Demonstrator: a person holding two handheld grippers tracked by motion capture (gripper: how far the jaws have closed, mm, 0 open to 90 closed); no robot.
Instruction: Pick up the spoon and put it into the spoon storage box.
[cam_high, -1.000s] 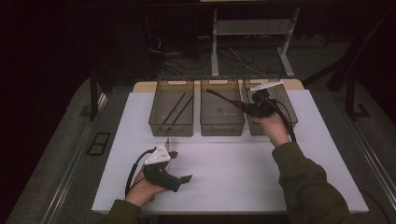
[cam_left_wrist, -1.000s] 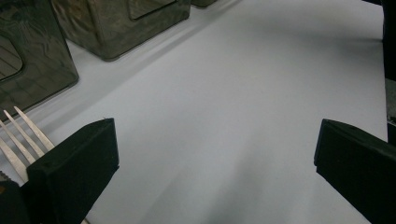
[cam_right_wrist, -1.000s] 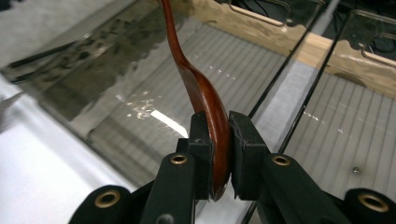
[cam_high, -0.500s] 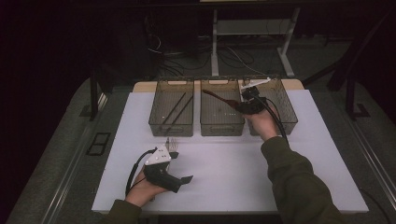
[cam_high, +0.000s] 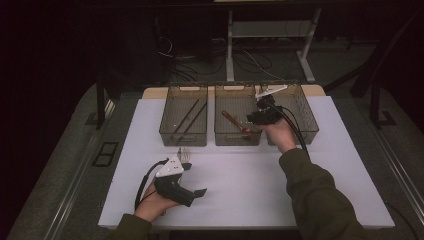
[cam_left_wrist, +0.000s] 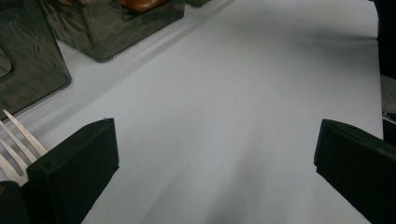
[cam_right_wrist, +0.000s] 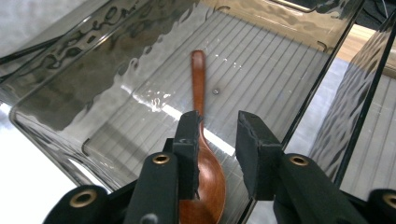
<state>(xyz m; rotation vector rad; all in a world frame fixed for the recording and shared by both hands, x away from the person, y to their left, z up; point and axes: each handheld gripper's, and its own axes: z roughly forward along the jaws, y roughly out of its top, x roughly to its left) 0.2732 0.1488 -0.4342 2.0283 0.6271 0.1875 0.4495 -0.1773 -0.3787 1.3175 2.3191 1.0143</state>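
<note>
A brown wooden spoon (cam_right_wrist: 198, 79) lies in the middle clear bin (cam_right_wrist: 261, 70), its handle pointing away and its bowl under one jaw. My right gripper (cam_right_wrist: 217, 126) hangs just above it. Its jaws have just been opening, a gap shows between the pads, and neither presses on the spoon. From above, the right gripper (cam_high: 252, 119) sits over the near right corner of the middle bin (cam_high: 237, 87), with the spoon (cam_high: 235, 122) inside. My left gripper (cam_high: 194, 179) rests on the white table near the front left, open wide (cam_left_wrist: 215, 140) with nothing between its jaws. A metal fork (cam_left_wrist: 18, 140) lies just beside its left jaw.
Three clear bins stand in a row at the back of the white table top (cam_high: 250, 200). The left bin (cam_high: 183, 87) holds dark chopsticks (cam_high: 187, 117). The right bin (cam_high: 305, 100) is beside my right hand. The fork (cam_high: 184, 154) lies in front of the left bin.
My right hand has moved left and sunk toward the middle bin. The spoon has gone from sticking out above the bin to lying inside it, and the jaws have parted. The left hand has stayed still.
</note>
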